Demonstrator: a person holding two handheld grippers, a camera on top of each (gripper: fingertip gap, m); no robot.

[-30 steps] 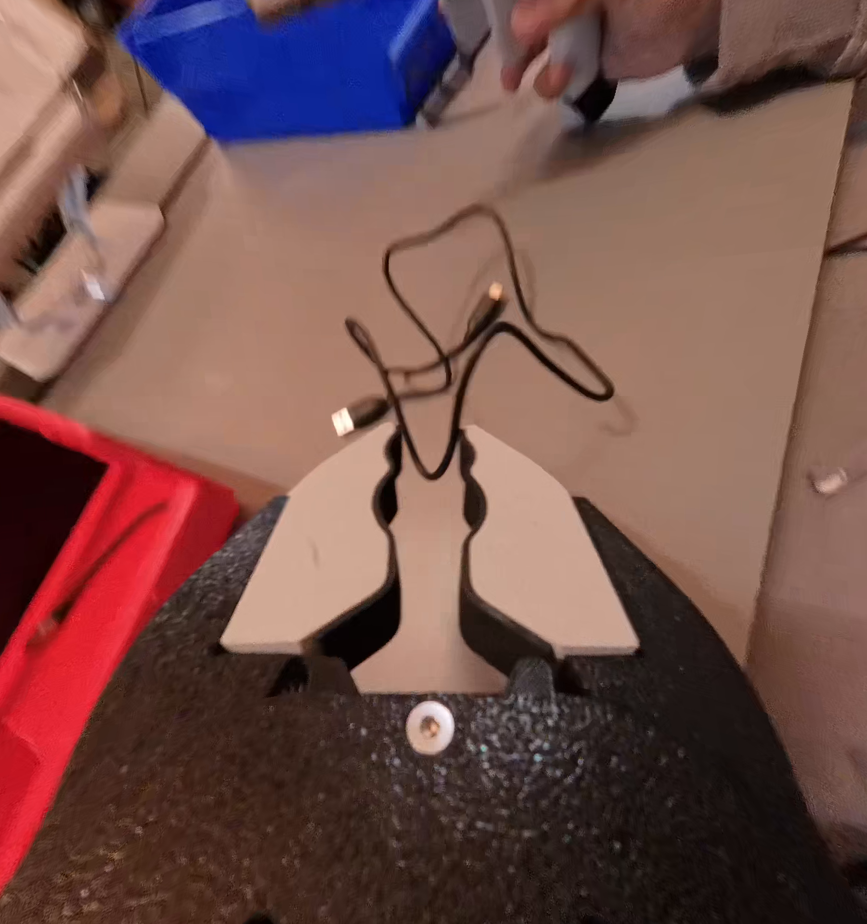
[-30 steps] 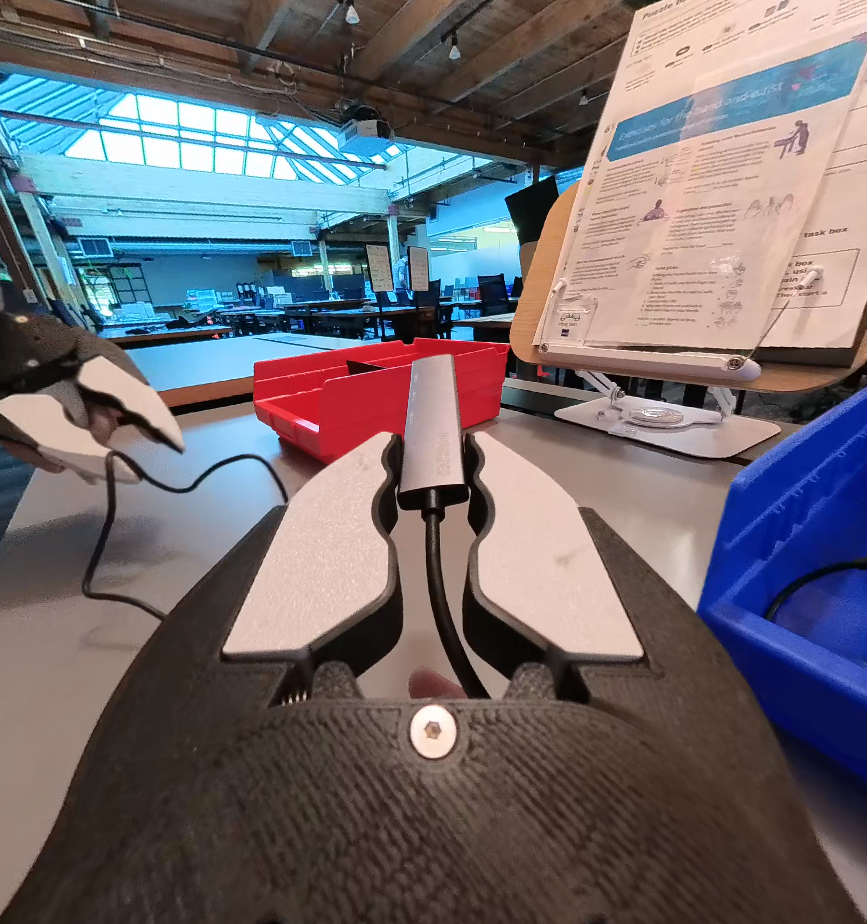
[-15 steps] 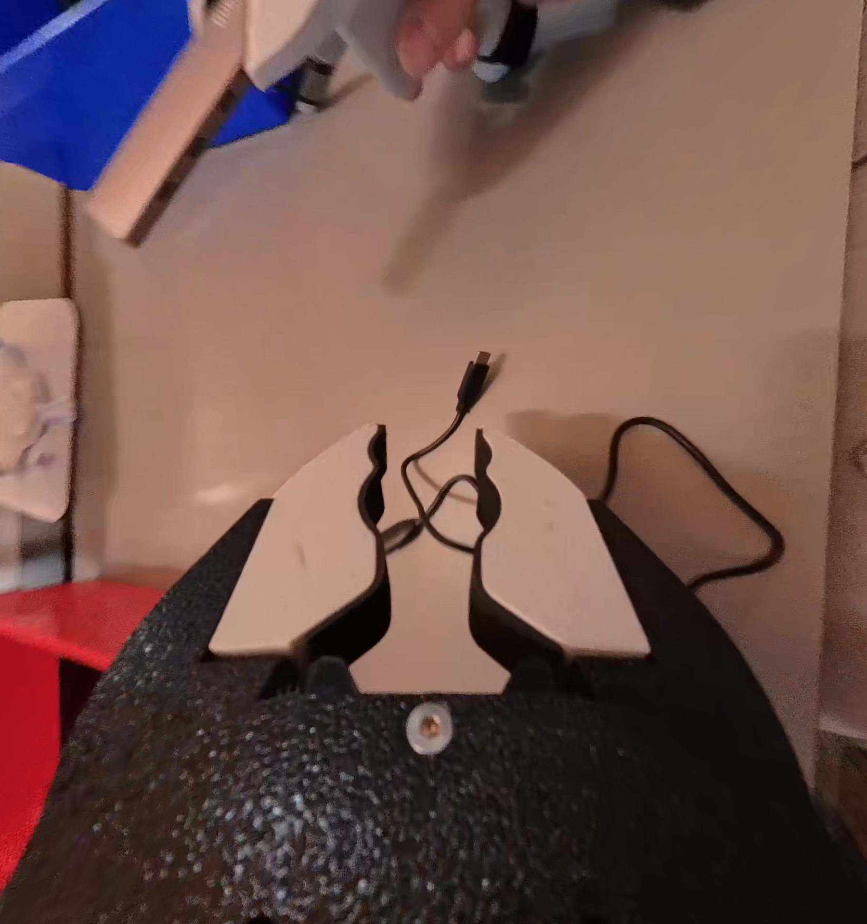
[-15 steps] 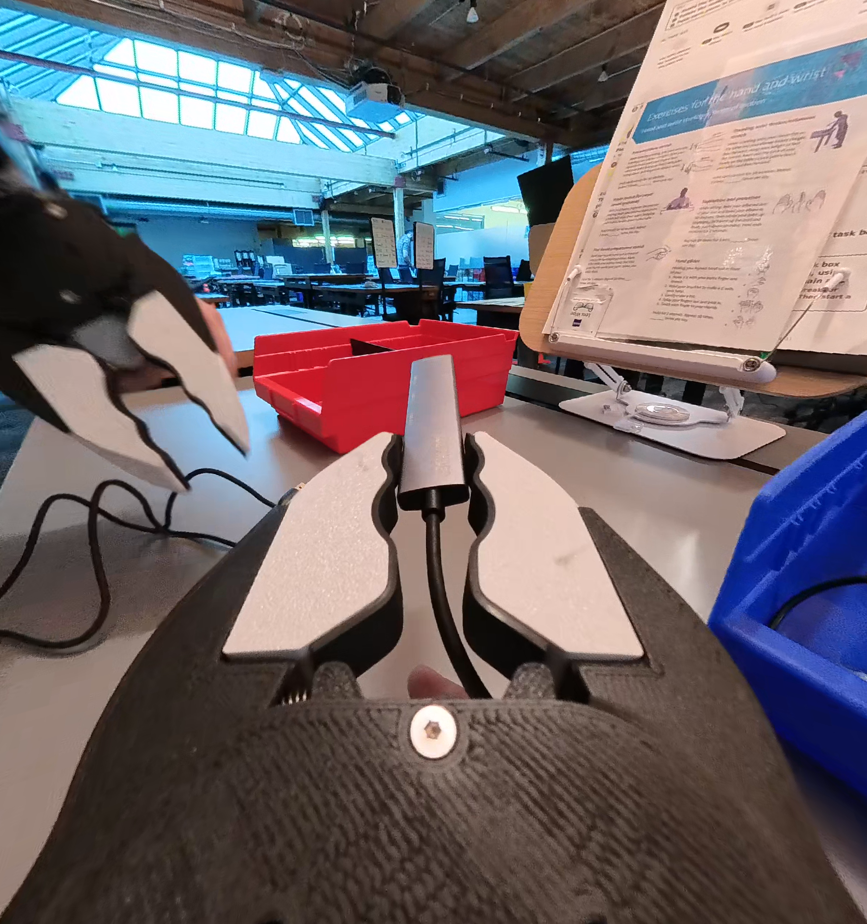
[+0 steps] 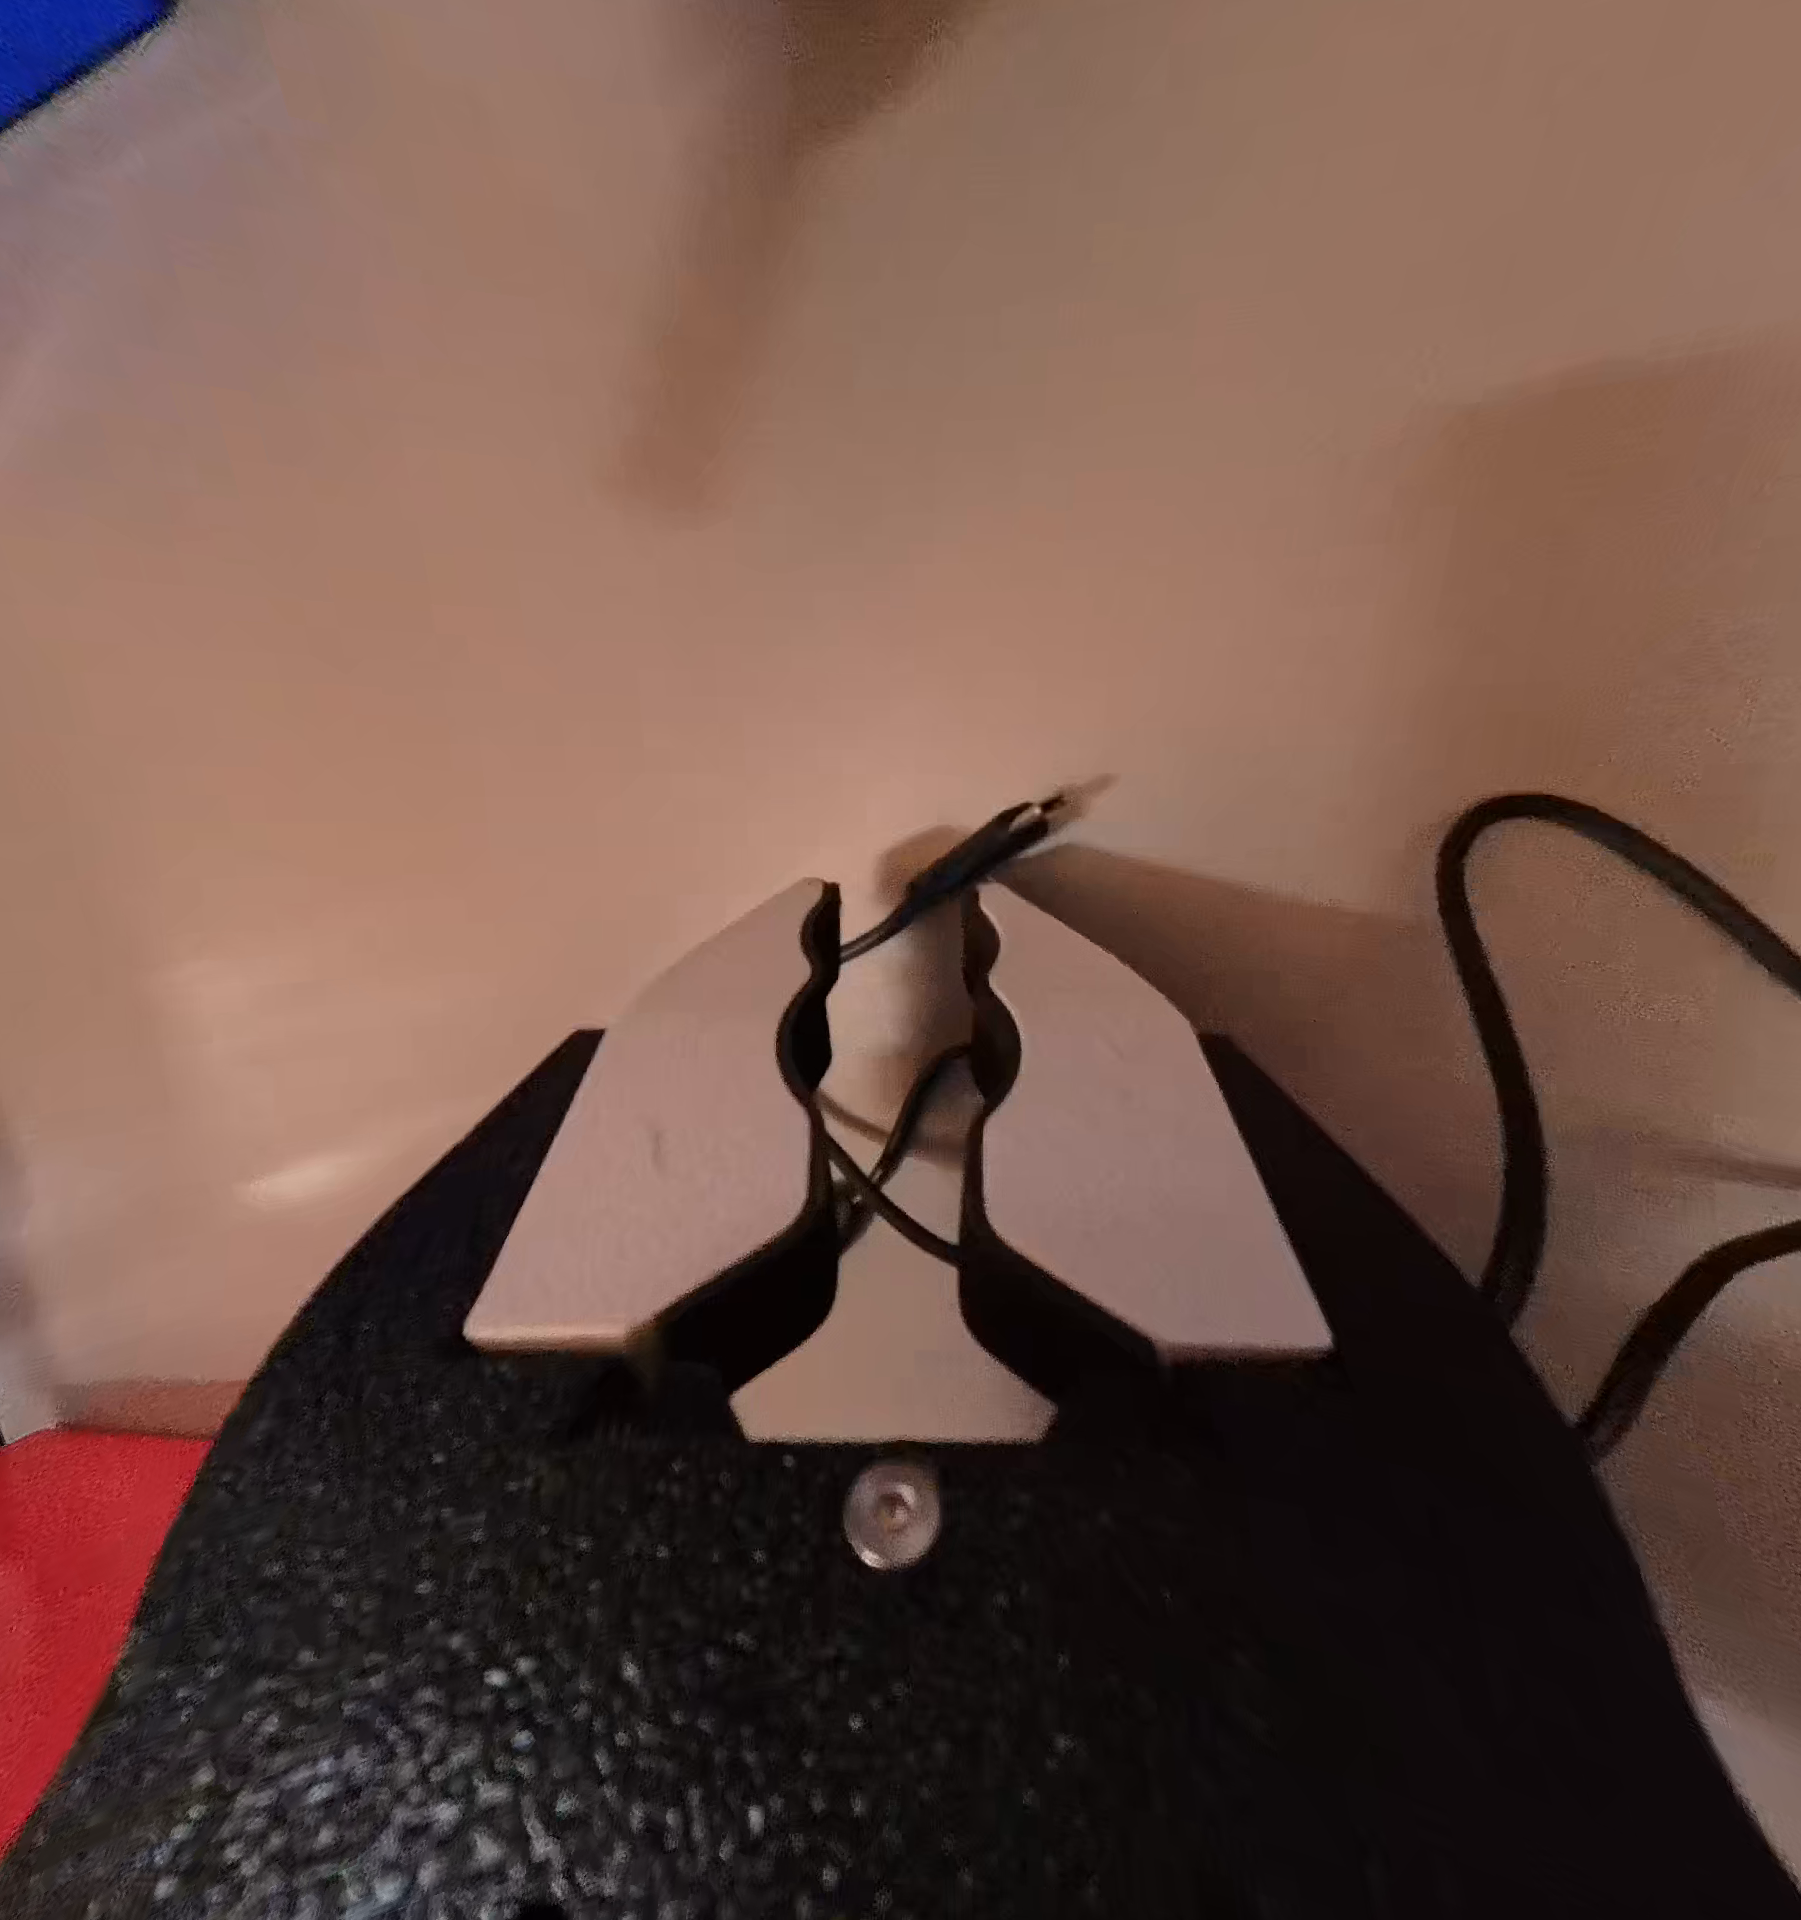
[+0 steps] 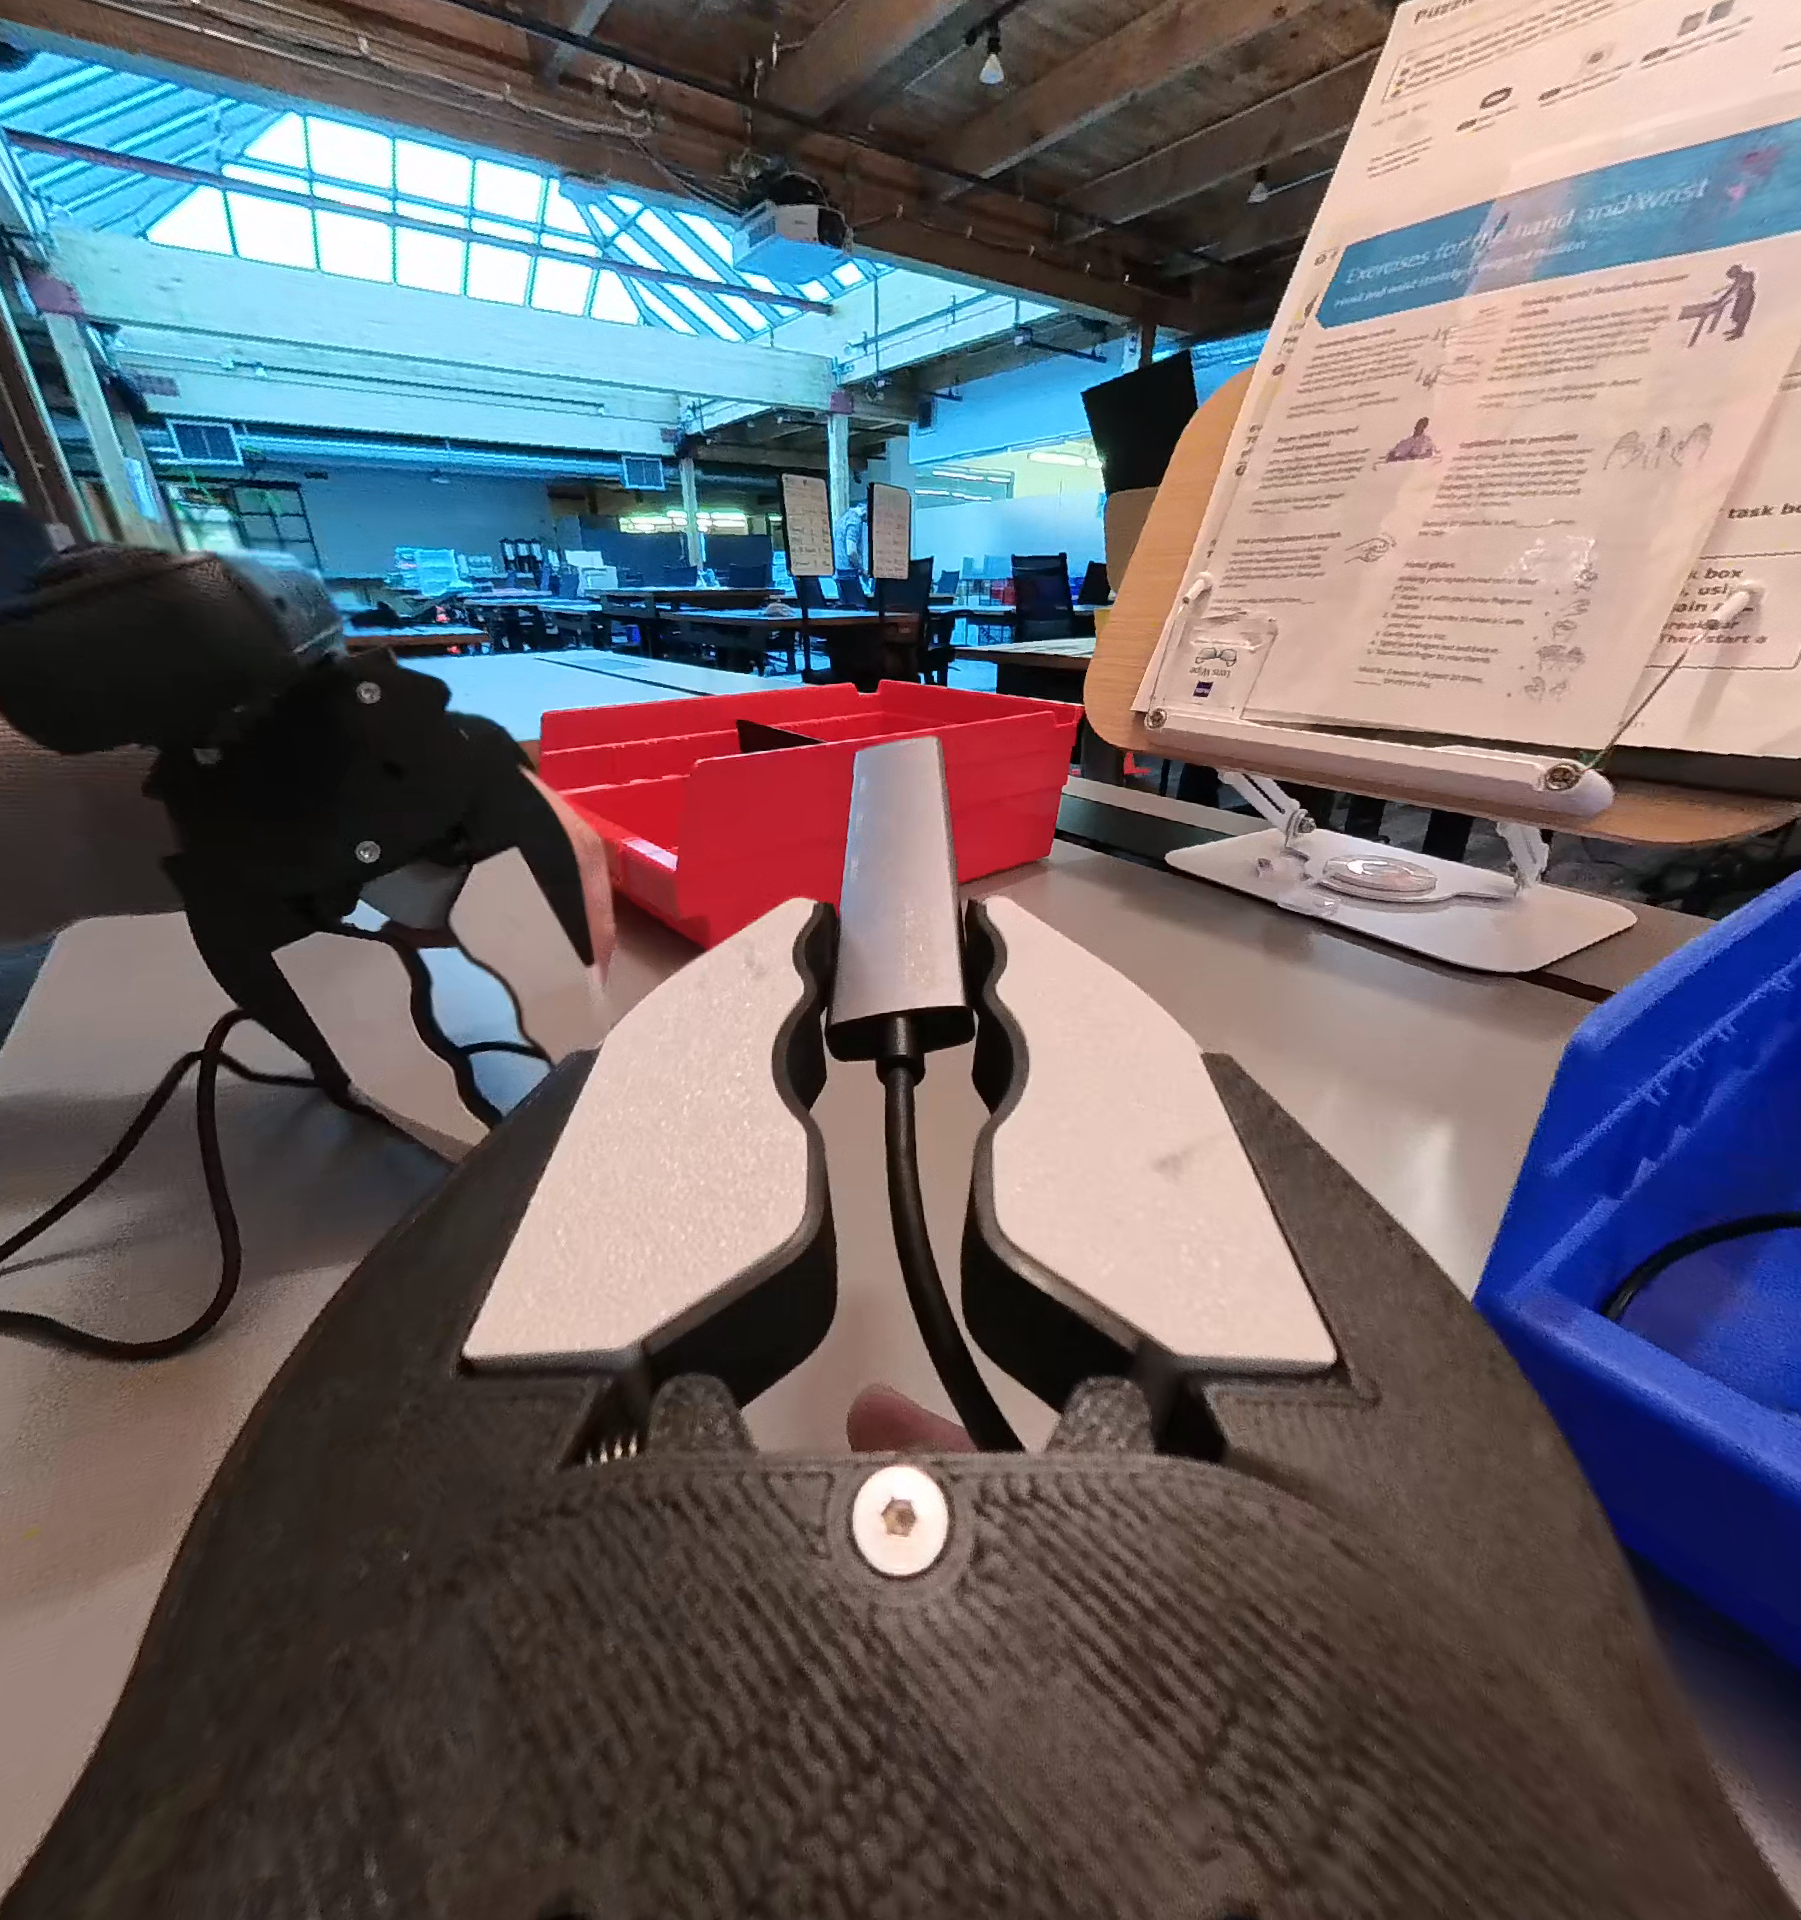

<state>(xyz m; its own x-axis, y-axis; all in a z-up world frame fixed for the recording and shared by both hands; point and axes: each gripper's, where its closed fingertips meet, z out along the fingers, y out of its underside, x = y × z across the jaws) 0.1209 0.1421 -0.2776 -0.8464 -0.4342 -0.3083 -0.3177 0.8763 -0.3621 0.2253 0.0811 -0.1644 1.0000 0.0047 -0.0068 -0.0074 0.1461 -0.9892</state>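
My left gripper [image 5: 901, 904] is open and low over the table. Strands of a thin black cable [image 5: 1498, 987] cross between its jaws. The cable's plug end [image 5: 1021, 831] lies just past the fingertips, and the rest loops off to the right. My right gripper [image 6: 896, 914] is shut on a slim grey adapter [image 6: 896, 831] that points forward, and the adapter's black cord [image 6: 911, 1195] runs back between the fingers. The right wrist view also shows the left gripper [image 6: 439, 997] at left, tips down on the black cable [image 6: 200, 1195].
A red bin [image 6: 823, 810] stands behind the adapter and shows at the lower left of the left wrist view [image 5: 34, 1558]. A blue bin [image 6: 1706, 1299] with a cable inside is close on the right. A paper stand [image 6: 1498, 468] on a white base [image 6: 1395, 894] is at the back right. Across from one pair of fingers to the other is roughly 15 cm.
My left gripper has come down onto the black cable, so strands now lie between its open jaws. The right gripper has kept still, holding the adapter.
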